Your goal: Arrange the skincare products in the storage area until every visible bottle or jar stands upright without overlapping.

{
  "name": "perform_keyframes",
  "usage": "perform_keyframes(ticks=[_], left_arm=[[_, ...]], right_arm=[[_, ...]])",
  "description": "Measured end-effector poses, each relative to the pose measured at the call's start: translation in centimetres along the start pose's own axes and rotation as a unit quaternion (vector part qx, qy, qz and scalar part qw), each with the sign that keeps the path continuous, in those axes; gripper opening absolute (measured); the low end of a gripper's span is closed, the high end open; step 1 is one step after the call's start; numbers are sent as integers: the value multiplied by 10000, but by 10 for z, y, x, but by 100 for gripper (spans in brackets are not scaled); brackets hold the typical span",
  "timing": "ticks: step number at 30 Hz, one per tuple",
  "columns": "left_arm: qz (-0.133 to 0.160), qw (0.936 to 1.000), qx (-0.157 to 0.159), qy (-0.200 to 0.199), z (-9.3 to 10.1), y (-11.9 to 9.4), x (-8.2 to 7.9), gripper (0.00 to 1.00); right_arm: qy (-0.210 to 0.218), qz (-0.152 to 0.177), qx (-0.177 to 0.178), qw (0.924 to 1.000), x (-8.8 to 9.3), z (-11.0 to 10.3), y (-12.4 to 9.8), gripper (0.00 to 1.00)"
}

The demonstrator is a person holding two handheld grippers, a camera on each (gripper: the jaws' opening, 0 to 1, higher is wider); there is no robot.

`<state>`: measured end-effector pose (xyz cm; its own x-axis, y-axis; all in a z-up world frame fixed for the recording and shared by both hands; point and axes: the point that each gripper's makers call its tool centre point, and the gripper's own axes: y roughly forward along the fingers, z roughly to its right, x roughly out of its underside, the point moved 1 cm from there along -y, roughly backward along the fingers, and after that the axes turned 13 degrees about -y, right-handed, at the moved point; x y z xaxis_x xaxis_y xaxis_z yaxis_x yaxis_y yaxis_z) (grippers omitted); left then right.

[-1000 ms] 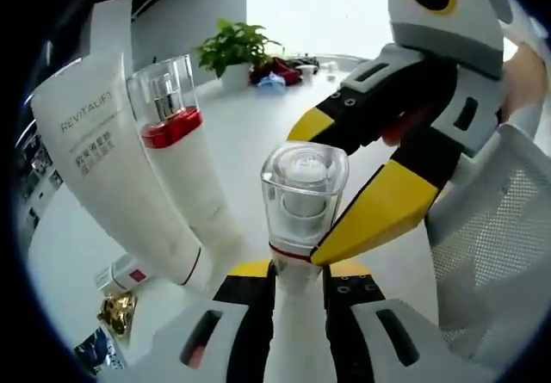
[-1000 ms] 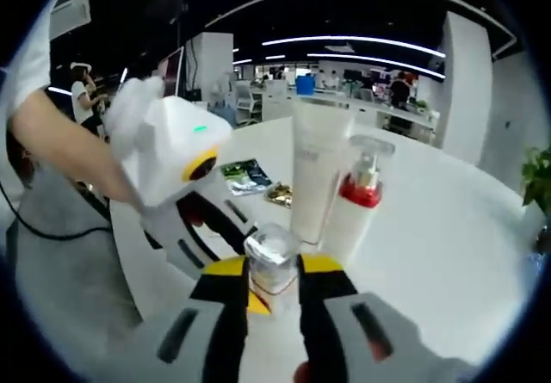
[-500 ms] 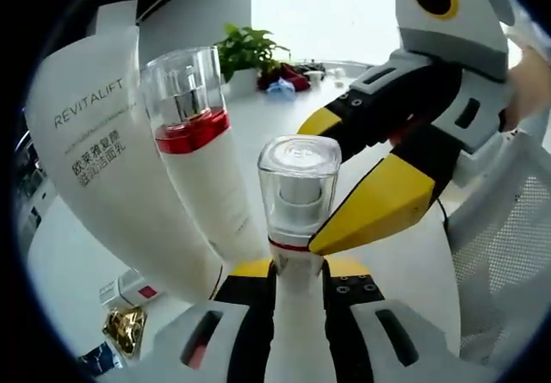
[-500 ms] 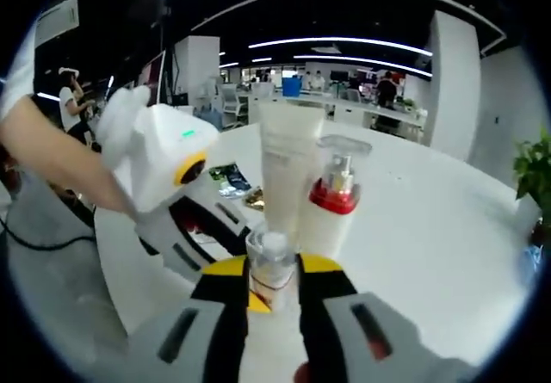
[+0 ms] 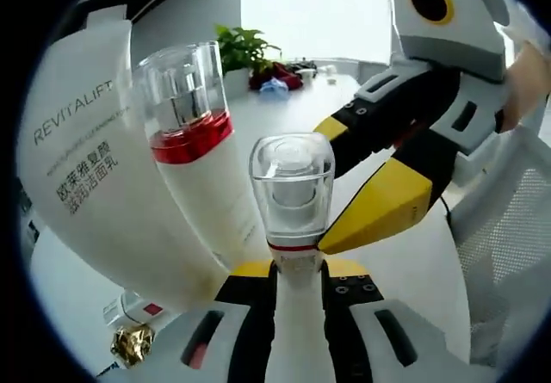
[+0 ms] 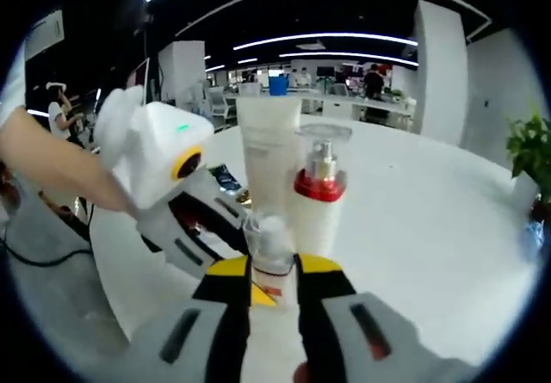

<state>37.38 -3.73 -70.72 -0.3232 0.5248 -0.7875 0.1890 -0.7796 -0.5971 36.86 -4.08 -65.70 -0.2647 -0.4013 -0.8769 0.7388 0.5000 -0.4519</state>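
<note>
1. Two claws are gripping one small bottle (image 5: 291, 195) over the white table (image 6: 413, 194): my left claw (image 5: 298, 267) is squeezing its neck, my right claw (image 6: 274, 273) too.
2. Going left to right in the left gripper view, the tube (image 5: 86, 159) is standing, the pump bottle (image 5: 200, 155) is leaning against it, then the small bottle, just beside.
3. A gold sachet (image 5: 132, 345) is lying near the tube's foot.

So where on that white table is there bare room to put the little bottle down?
Bare table lies right of the red-collared pump bottle, out toward the plant. It is crowded left of the tube, where the left gripper and sachets sit.
</note>
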Motion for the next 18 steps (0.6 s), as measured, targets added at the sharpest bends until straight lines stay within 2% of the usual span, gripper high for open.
perform_keyframes(ticks=[4,8,18], left_arm=[[-81,9998,137,121,0,1,-1,17],[-143,9995,185,226,0,2,-1,17],[-301,9986,335,285,-2,3,-1,17]], right_arm=[[653,85,150,9977,2,3,0,22],[754,-48,183,9970,13,2,0,21],[1265,-81,157,9918,22,-3,1,21]])
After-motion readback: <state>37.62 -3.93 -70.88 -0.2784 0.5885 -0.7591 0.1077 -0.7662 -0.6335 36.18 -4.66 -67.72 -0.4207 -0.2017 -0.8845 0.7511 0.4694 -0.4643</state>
